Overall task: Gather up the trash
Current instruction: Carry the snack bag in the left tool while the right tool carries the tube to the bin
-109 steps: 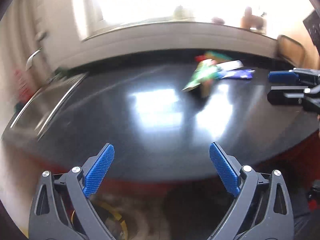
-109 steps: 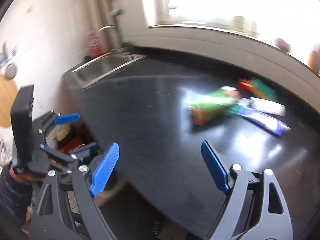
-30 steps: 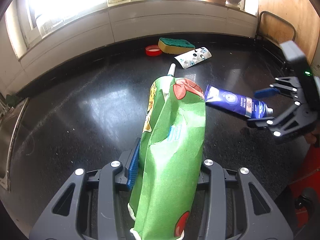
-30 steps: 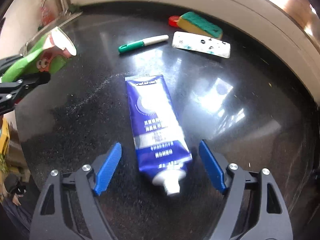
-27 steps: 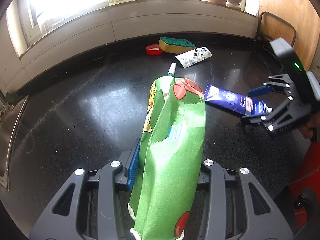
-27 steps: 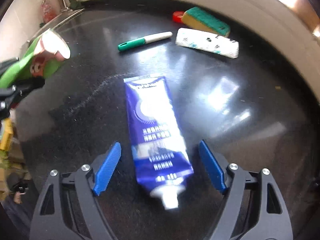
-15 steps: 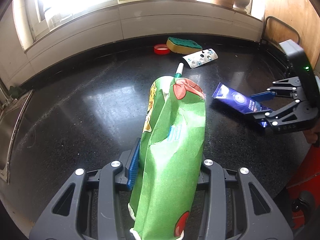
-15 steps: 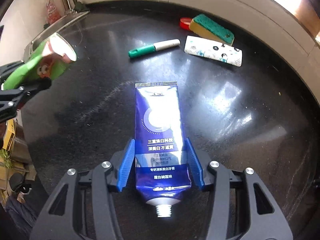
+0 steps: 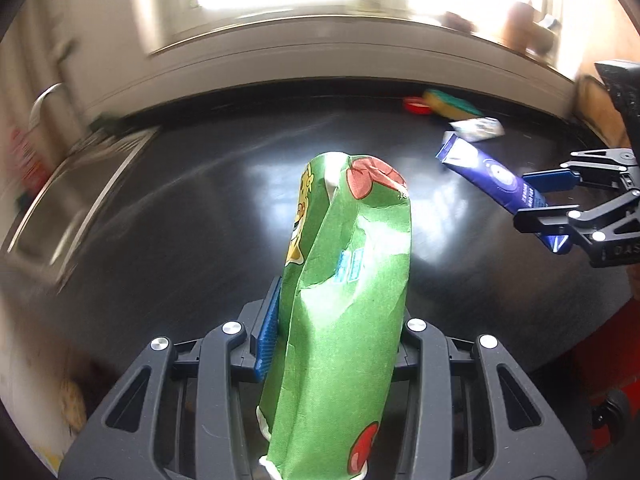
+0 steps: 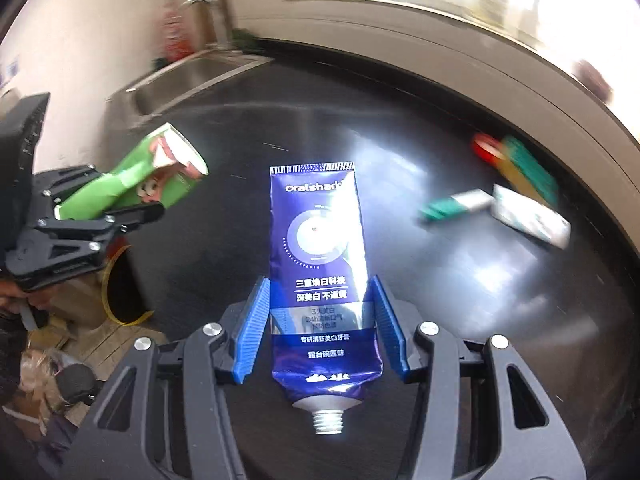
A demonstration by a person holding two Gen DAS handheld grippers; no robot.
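Note:
My left gripper (image 9: 336, 320) is shut on a crumpled green carton (image 9: 344, 304) and holds it above the black counter (image 9: 192, 216); both also show in the right wrist view (image 10: 132, 184). My right gripper (image 10: 320, 332) is shut on a blue toothpaste tube (image 10: 320, 264), lifted off the counter; the tube also shows in the left wrist view (image 9: 488, 172). On the counter at the back lie a green marker (image 10: 452, 204), a white patterned packet (image 10: 532, 216), a green-and-yellow sponge (image 10: 528, 172) and a red lid (image 10: 484, 144).
A steel sink (image 10: 188, 80) with a tap sits at the counter's left end. A bin with a yellow rim (image 10: 120, 284) stands on the floor below the counter's edge, among clutter. A windowsill with jars runs behind the counter.
My right gripper has lifted the toothpaste tube off the counter. Both grippers have swung left, toward the sink end and the counter's edge, each still holding its item.

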